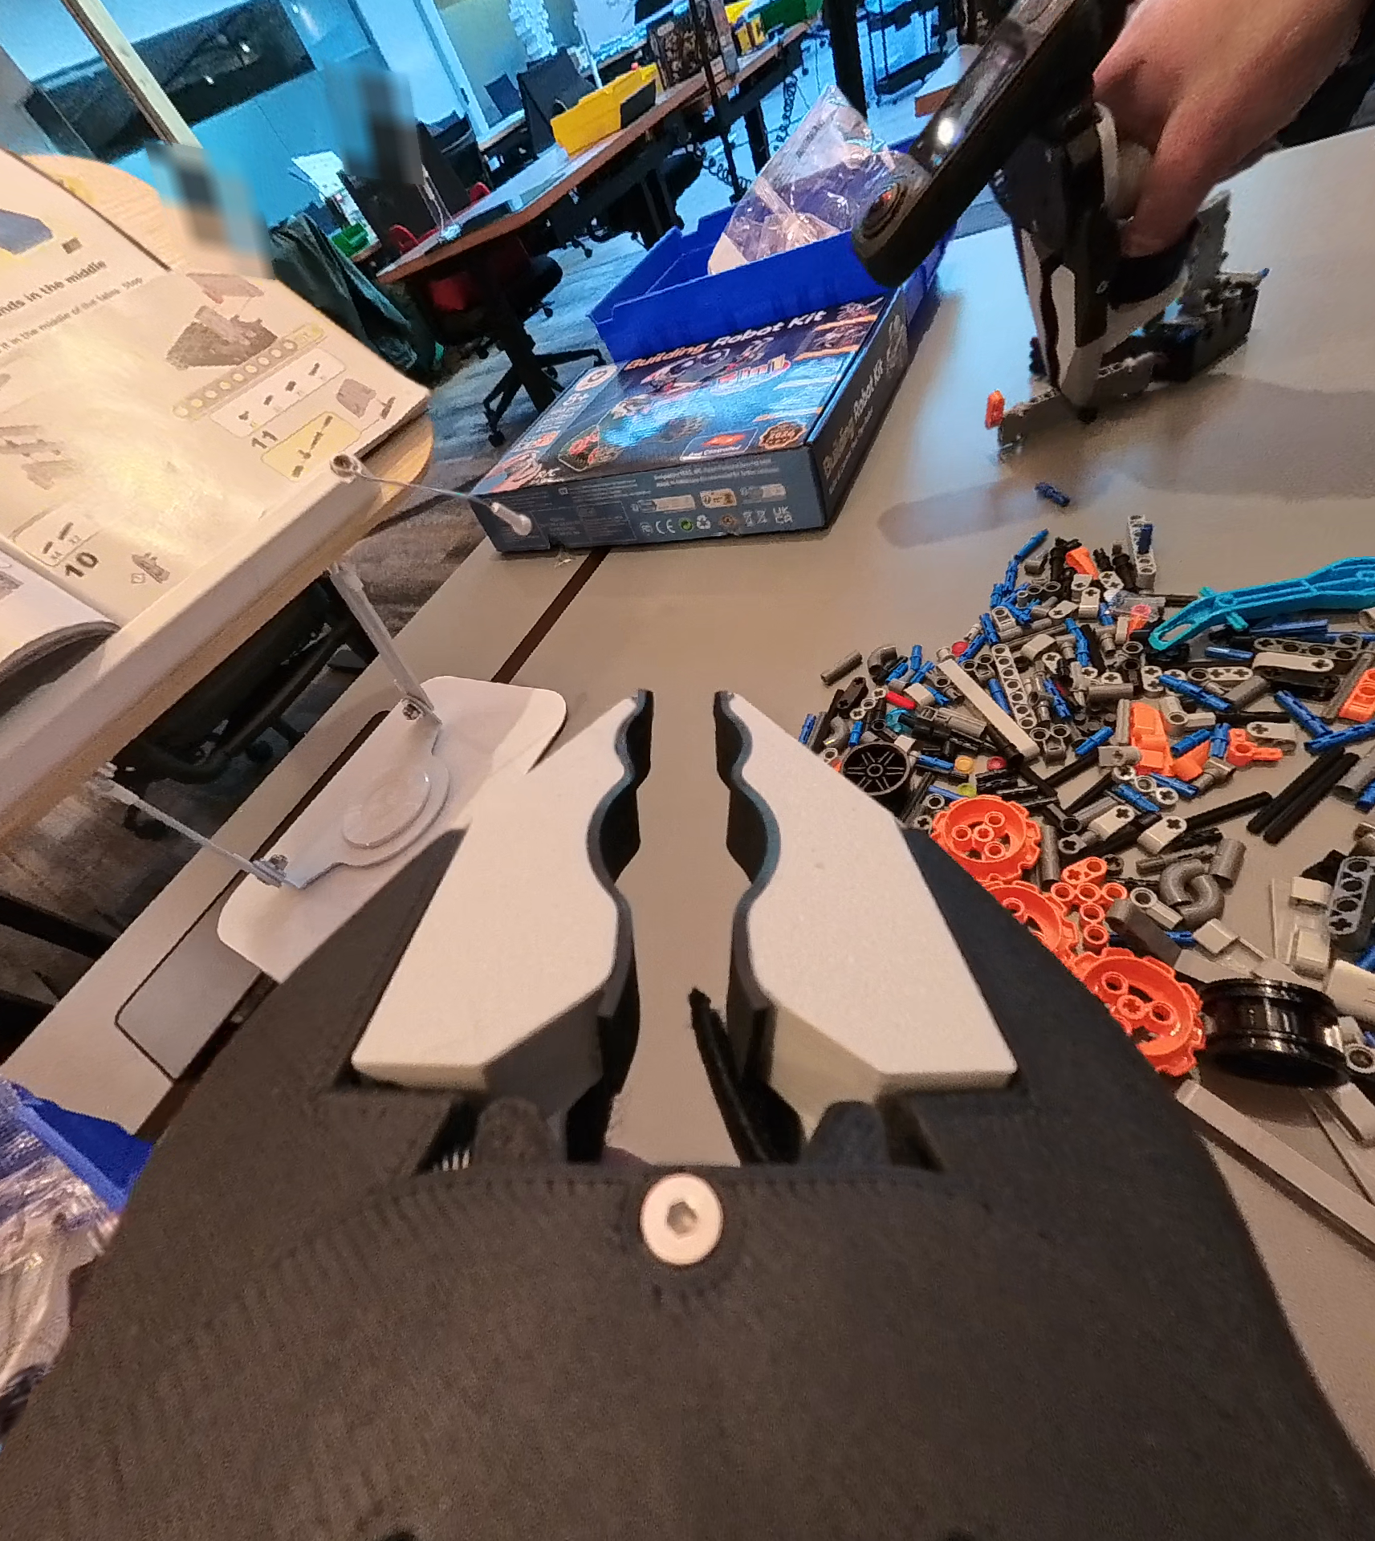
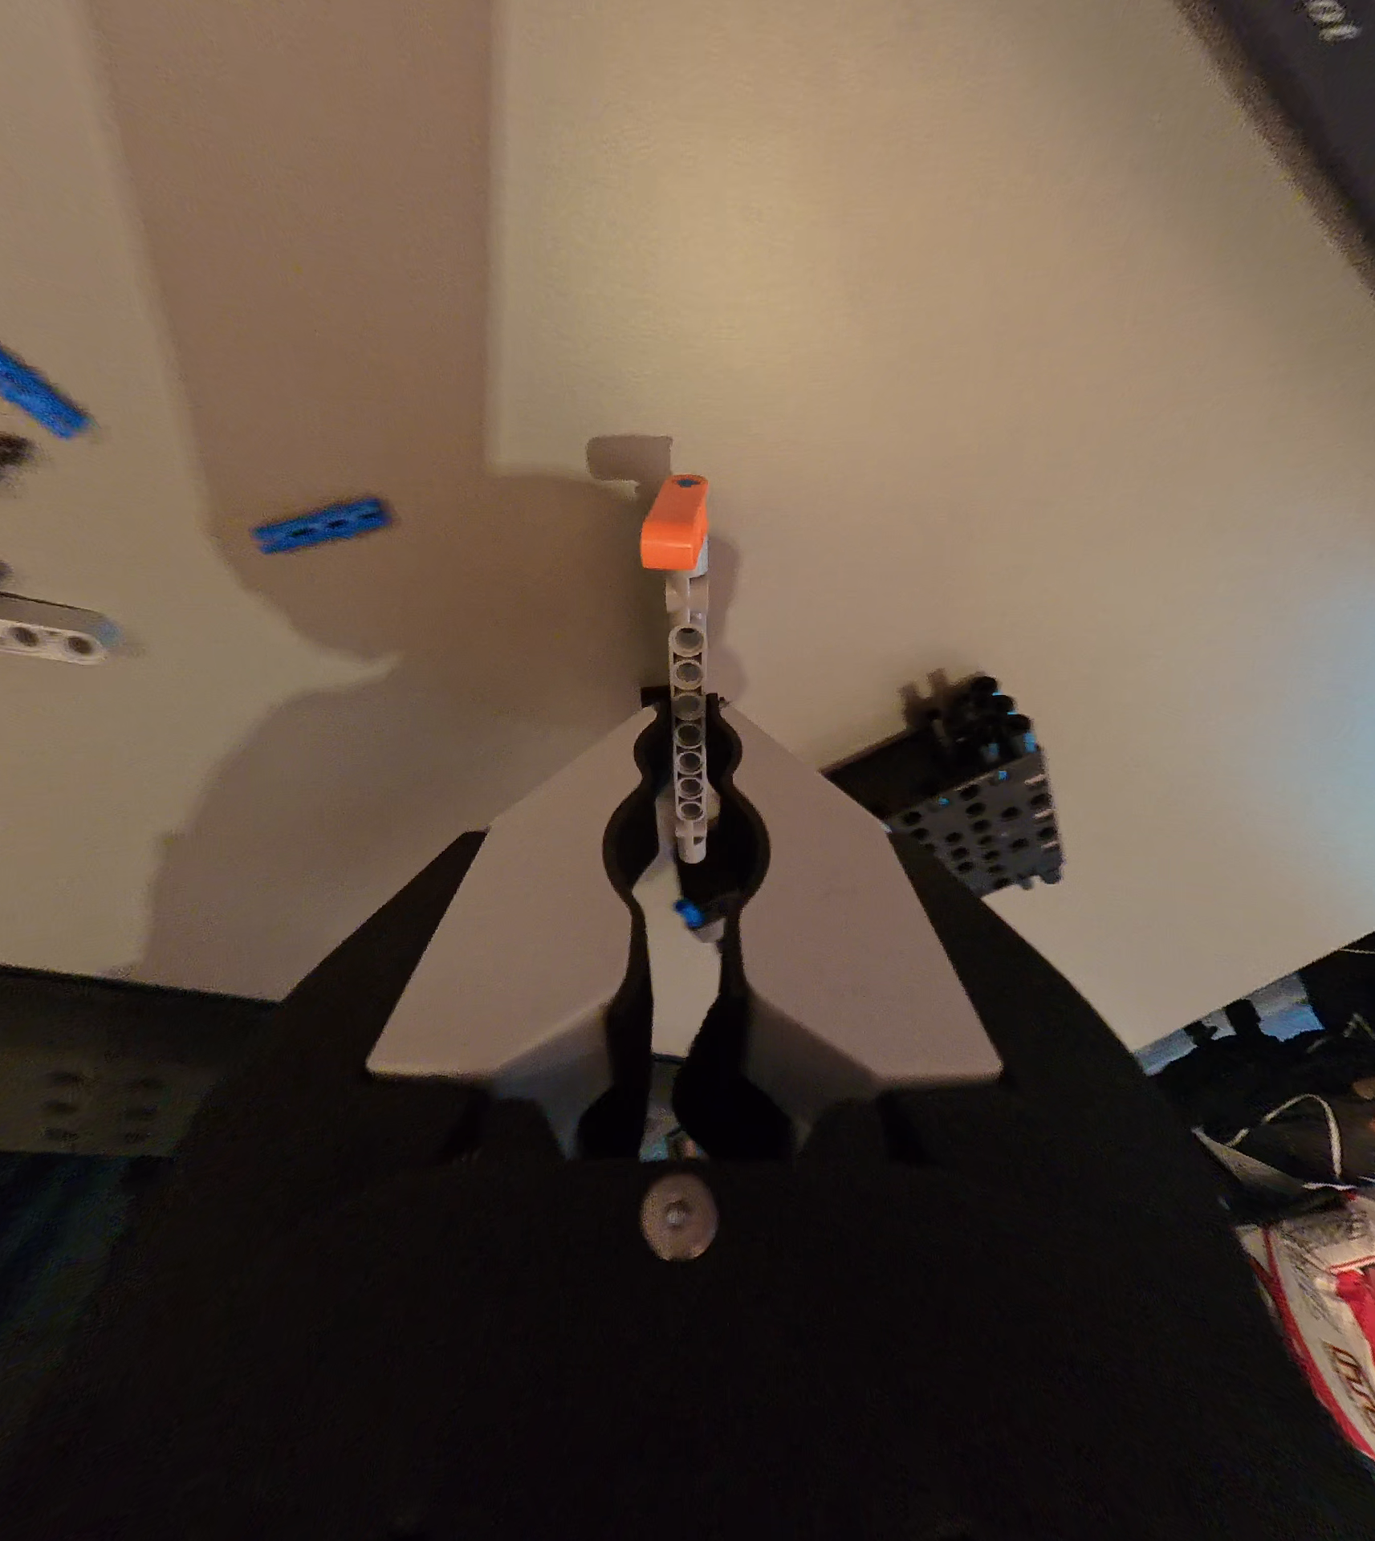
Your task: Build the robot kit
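right gripper (image 2: 682, 709) is clamped on a slim grey holed beam (image 2: 689, 734), jaws pinching its lower half while the rest juts forward, capped by an orange piece (image 2: 674, 524) out past the fingertips. that's a long lever on a narrow grip, so my worry is the beam pivoting or sliding between the pads if the orange end bumps the table (image 2: 1001, 375) below it; a small blue pin (image 2: 689, 911) sits low between the jaws and looks like it could drop loose, though i can't tell what holds it. just beside the right finger stands a dark grey block with holes (image 2: 980, 813), close enough to catch on a sideways swing. farther left lie a blue beam (image 2: 323, 525) and a longer grey beam (image 2: 17, 634), well apart. over to the left gripper (image 1: 682, 709): jaws apart, nothing between them, hovering over bare table (image 1: 750, 600). the white stand base (image 1: 450, 750) is just beside its left finger, an open instruction booklet (image 1: 83, 375) propped above. to its right spreads a dense pile of loose parts (image 1: 1167, 792), easy to scatter. beyond, a blue kit box (image 1: 709, 434) and a blue bin (image 1: 750, 283).
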A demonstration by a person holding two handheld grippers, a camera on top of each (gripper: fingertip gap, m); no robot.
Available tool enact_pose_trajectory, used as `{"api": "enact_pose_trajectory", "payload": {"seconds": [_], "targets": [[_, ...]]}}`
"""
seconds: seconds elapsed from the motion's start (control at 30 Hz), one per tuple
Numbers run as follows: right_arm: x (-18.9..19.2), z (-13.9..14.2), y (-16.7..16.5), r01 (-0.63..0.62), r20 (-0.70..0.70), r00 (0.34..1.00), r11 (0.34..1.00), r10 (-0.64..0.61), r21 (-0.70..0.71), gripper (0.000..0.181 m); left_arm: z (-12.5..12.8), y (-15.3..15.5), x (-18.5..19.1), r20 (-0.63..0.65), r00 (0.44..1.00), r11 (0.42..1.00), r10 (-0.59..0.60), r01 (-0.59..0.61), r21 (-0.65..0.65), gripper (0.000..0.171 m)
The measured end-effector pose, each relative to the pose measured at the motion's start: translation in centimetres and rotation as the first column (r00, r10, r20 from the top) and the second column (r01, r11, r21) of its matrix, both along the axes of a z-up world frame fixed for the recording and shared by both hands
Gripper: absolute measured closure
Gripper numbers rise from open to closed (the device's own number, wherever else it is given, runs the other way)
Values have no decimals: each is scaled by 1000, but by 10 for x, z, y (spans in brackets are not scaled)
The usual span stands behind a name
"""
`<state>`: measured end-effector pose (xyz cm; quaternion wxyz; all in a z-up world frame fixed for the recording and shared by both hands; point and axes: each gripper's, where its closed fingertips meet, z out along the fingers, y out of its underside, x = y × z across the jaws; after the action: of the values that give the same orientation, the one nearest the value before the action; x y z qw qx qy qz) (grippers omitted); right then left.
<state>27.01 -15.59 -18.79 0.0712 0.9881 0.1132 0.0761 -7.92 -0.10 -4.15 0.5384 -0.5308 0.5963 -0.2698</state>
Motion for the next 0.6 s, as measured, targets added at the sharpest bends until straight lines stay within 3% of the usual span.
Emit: {"api": "enact_pose_trajectory", "payload": {"seconds": [0.23, 0.6], "targets": [[-55, 0, 6, -5, -58, 998, 1000, 5, 9, 176, -7, -4, 2, -26, 1000, 1000, -8, 9, 14, 159], [-130, 0, 7, -146, -98, 984, 989, 145, 4, 176, -9, -12, 7, -44, 999, 999, -20, 22, 39, 159]]}}
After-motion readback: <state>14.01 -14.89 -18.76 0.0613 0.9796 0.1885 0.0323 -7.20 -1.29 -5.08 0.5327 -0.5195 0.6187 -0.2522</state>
